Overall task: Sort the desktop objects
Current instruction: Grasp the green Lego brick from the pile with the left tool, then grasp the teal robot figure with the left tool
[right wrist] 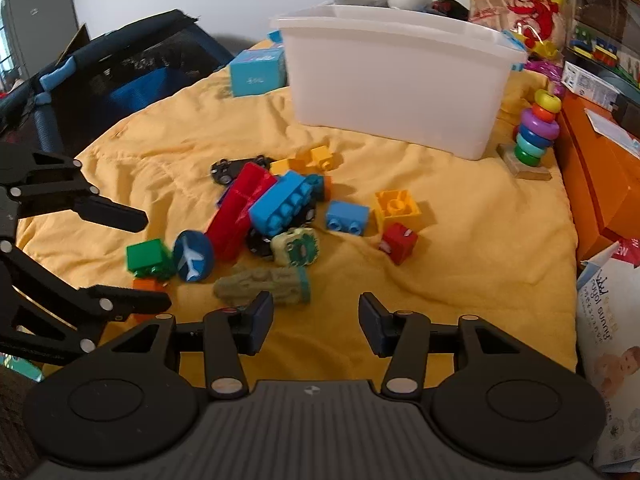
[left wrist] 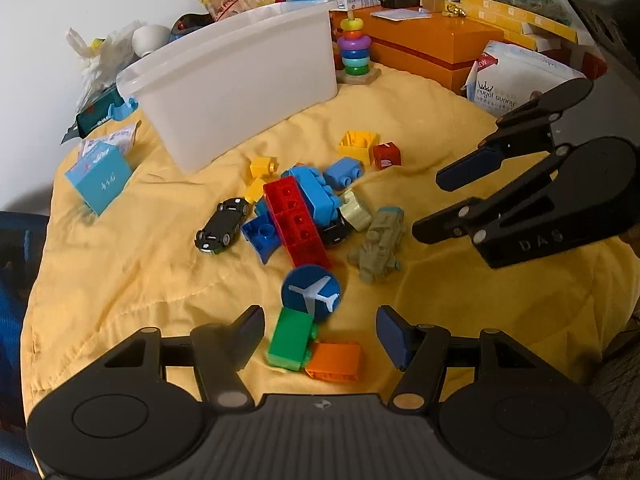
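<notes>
looks like a home w/ kids: toy bricks (left wrist: pixel 298 216), ring stacker (left wrist: pixel 354 50), yellow blanket (left wrist: pixel 140 280), snack bag (right wrist: pixel 520 8).

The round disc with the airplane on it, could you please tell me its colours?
The disc is dark blue with a white airplane, clearest in the left wrist view.

White bins (left wrist: pixel 240 92): one.
Toy cars (left wrist: pixel 222 226): two, black; second (left wrist: pixel 335 232) mostly hidden under bricks.
Grey-green toy engines (left wrist: pixel 378 246): one.
Round plane badges (left wrist: pixel 311 294): one.
Ring stackers (left wrist: pixel 354 50): one.
Long red bricks (left wrist: pixel 296 220): one.
Green bricks (left wrist: pixel 291 338): one.
</notes>
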### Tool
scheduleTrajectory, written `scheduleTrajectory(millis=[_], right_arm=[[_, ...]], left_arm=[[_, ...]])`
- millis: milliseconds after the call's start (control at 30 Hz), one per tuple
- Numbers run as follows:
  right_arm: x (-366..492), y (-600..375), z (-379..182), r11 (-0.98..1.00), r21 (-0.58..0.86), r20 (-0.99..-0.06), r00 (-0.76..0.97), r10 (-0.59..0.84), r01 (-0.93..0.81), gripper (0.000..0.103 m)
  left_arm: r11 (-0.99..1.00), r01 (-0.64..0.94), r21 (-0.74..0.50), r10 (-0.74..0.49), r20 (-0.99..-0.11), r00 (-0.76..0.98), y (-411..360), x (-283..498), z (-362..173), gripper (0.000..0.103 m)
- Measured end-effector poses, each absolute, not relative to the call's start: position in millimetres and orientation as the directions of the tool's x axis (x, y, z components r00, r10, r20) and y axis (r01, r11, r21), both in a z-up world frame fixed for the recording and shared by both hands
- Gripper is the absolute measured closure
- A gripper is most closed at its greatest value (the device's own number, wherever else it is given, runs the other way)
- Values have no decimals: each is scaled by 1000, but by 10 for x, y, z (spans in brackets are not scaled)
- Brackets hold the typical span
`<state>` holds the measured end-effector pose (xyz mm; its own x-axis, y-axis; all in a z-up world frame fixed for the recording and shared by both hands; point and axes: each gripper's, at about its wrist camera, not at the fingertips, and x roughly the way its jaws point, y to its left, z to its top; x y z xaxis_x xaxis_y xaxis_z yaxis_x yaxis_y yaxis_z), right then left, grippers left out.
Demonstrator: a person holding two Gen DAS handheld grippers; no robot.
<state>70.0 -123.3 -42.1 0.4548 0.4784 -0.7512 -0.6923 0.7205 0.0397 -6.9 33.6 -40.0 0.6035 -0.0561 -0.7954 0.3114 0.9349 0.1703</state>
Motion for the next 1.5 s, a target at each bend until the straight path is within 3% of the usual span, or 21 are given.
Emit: scheduleTrajectory(millis=[200, 267, 467, 567, 767, 800, 967, 1200, 1333, 1433, 1500], right_arm=[[613, -1177, -401, 696, 13, -746, 457, 485, -718, 48], [592, -1163, -374, 694, 2, -742, 464, 484, -720, 47], [534, -1172, -344, 691, -4, -738, 468, 486, -723, 45], [516, -1169, -363, 688, 5, -747, 455, 485, -726, 45], [484, -1114, -381, 671, 1, -753, 441, 488, -741, 50], [477, -1109, -380, 669, -3, -754, 441, 486, -743, 50], [476, -1128, -383, 680, -4, -754, 449, 479, -733, 50], [473, -1068, -398, 673, 16, -755, 433, 493, -739, 49], [500, -1012, -389, 683, -1, -748, 454, 485, -730, 49], [500, -924, -398, 644, -54, -761, 449, 468, -763, 50], [475, -854, -416, 605, -66, -783, 416, 461, -794, 50]], left_arm=[[950, 236, 206, 10, -774, 633, 372, -61, -344, 37], [955, 209, 212, 34, -775, 631, 413, -56, -341, 33], [947, 262, 187, -21, -777, 629, 449, -141, -346, 32], [921, 296, 253, -3, -755, 656, 382, -234, -410, 33], [903, 327, 279, 0, -760, 649, 369, -153, -487, 54], [908, 322, 270, 0, -766, 643, 400, -123, -498, 61], [942, 282, 184, -27, -794, 608, 630, 2, -576, 75], [964, 224, -142, -244, -808, 536, 884, 21, -424, 76], [961, 271, -63, -202, -827, 525, 837, 79, -444, 76], [964, 247, -96, -211, -843, 495, 965, 127, -523, 75], [964, 250, -94, -211, -842, 497, 1033, 143, -537, 68]])
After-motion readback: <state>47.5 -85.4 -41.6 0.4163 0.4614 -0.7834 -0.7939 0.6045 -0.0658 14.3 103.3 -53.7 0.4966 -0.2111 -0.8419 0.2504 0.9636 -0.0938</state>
